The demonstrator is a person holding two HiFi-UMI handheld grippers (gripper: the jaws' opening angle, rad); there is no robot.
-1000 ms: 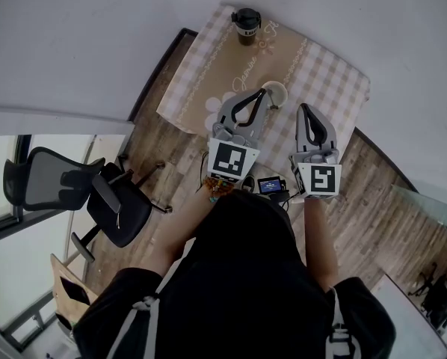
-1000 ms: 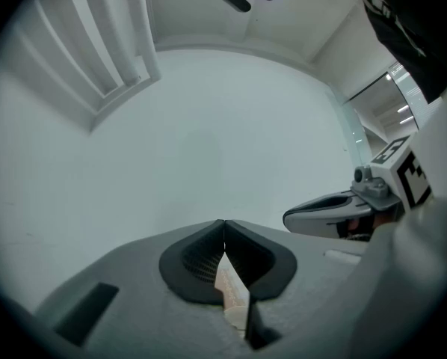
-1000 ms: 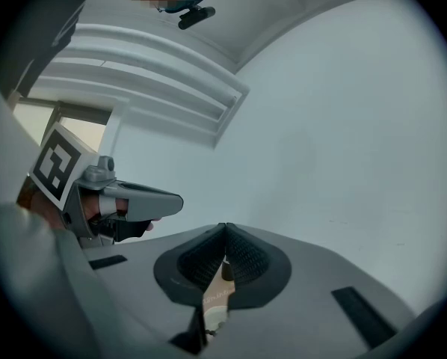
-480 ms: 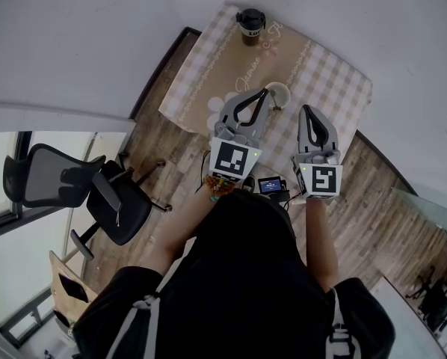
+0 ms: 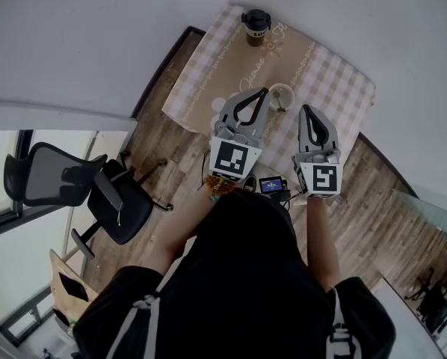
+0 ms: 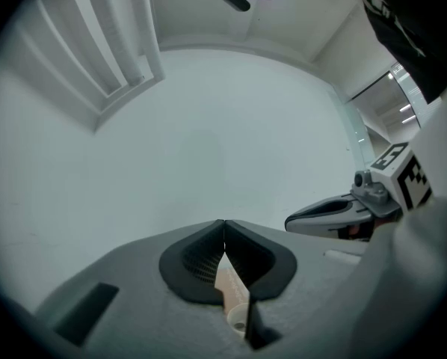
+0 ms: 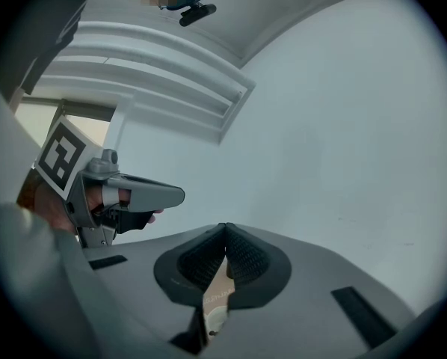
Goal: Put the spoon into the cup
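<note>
A small white cup (image 5: pixel 281 96) stands on the table's checked cloth (image 5: pixel 335 88) in the head view. I cannot make out the spoon in any view. My left gripper (image 5: pixel 264 91) is held up with its tip just left of the cup in the picture, jaws shut and nothing between them. Right of the cup, my right gripper (image 5: pixel 306 108) is raised too, its jaws together and empty. The left gripper view shows only my left gripper (image 6: pixel 223 222) against a white wall, with the right gripper (image 6: pixel 335 214) beside it. The right gripper view shows my right gripper (image 7: pixel 225 225) and the left gripper (image 7: pixel 134 197).
A dark lidded tumbler (image 5: pixel 256 25) stands at the table's far end. A black office chair (image 5: pixel 96 193) is on the wood floor (image 5: pixel 156 118) to the left. A small device with a blue screen (image 5: pixel 270 185) sits near the person's chest.
The table, cup and tumbler have drifted slightly to the right in the head view. Both grippers stay raised and shut in about the same place.
</note>
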